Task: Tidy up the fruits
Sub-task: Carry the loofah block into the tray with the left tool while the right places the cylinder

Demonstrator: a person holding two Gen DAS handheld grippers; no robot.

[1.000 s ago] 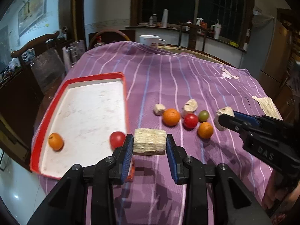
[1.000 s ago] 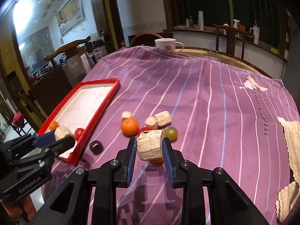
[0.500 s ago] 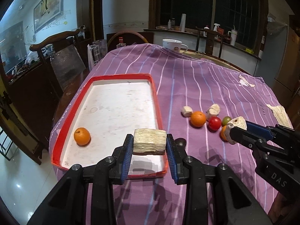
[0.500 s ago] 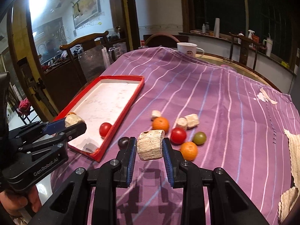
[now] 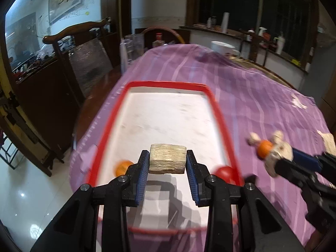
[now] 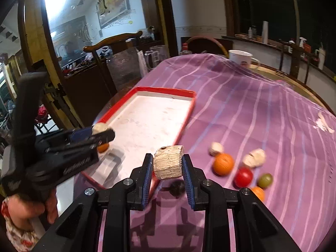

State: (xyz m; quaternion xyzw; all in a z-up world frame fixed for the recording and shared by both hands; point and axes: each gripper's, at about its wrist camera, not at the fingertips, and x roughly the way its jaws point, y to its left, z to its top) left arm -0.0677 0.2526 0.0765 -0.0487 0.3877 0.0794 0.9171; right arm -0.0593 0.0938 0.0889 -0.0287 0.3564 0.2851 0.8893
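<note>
Mid-carry: left gripper (image 5: 168, 166) clamped on a pale chunk (image 5: 168, 158) over the red tray (image 5: 220, 117); right gripper (image 6: 167, 171) clamped on another chunk (image 6: 168, 164) above worktop (image 6: 262, 113), just beside tray. Next probably called for lowering each chunk onto bare tray floor w/o hitting orange (image 5: 122, 167) or tomato (image 5: 224, 173) already inside. Other fruits (image 6: 223, 163) lay loose on cloth, apart from tray.

Three oranges (image 6: 223, 164), two red tomatoes (image 6: 243, 177), one green fruit (image 6: 265, 180), one red tray (image 6: 190, 113).

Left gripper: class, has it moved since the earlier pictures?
Yes. The left gripper, holding its pale block, went leftward over the red tray.
</note>
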